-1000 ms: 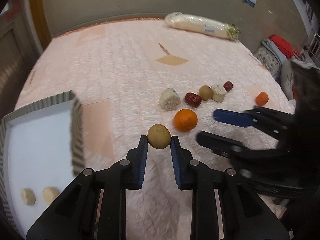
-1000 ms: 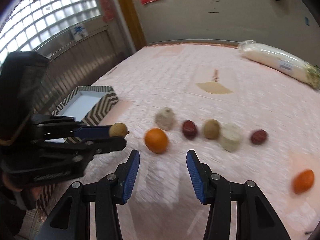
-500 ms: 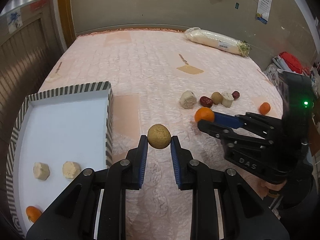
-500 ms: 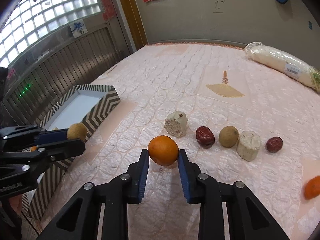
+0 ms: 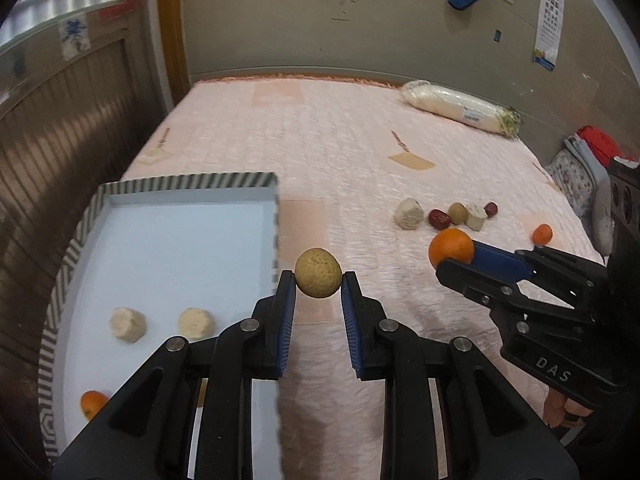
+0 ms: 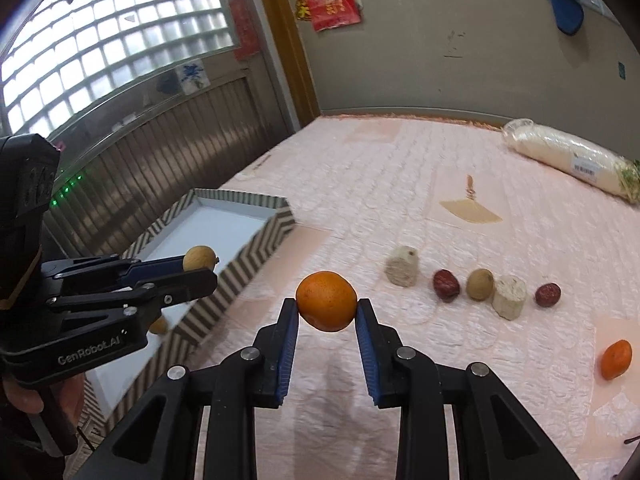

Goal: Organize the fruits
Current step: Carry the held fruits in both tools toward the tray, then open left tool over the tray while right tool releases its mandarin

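Observation:
My left gripper is shut on a round tan fruit, held in the air just right of the striped tray's right wall. My right gripper is shut on an orange, lifted clear of the pink bedspread; the same orange shows at the right of the left wrist view. In the tray lie two pale chunks and a small orange. On the bedspread remain a pale chunk, a red date, a tan fruit, another pale chunk, a second date and a small orange.
A long wrapped white bundle lies at the far right of the bed. Beige patches mark the quilt. A ribbed panel runs along the bed's left side, and cloth items sit past its right edge.
My right gripper closed on the orange and lifted it off the bedspread. My left gripper carried the tan fruit left toward the tray, which now fills more of its view.

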{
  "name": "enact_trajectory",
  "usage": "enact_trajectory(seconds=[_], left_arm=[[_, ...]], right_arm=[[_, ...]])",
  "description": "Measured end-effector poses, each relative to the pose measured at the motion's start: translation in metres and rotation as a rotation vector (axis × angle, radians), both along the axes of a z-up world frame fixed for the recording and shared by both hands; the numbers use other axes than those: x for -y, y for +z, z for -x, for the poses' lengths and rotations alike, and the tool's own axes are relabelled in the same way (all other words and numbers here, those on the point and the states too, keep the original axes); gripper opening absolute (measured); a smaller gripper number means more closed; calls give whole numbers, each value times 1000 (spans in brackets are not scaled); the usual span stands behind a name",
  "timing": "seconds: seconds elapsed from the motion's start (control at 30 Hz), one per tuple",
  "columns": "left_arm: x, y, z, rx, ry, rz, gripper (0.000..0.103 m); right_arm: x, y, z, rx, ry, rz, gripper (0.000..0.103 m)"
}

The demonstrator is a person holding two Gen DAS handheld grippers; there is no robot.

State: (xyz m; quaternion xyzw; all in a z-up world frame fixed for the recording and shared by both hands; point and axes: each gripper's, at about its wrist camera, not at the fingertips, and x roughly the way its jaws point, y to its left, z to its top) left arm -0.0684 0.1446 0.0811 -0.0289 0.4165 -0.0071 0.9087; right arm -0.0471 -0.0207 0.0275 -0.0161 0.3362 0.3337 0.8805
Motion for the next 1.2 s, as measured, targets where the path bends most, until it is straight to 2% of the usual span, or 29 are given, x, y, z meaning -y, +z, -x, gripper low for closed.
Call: enact_trajectory(seconds=[0.6,0.9,1.2], left_arm=[[-54,5,24,22,131,-26,23],[-115,-13,10,-39,235,40,23],[-143,-35,-10,-109,276,104,23]], right_arm=[[-55,9,28,35,109,34,28],[-104,-1,31,18,203,76,28],[-161,-17,27,-9,308,161,28]])
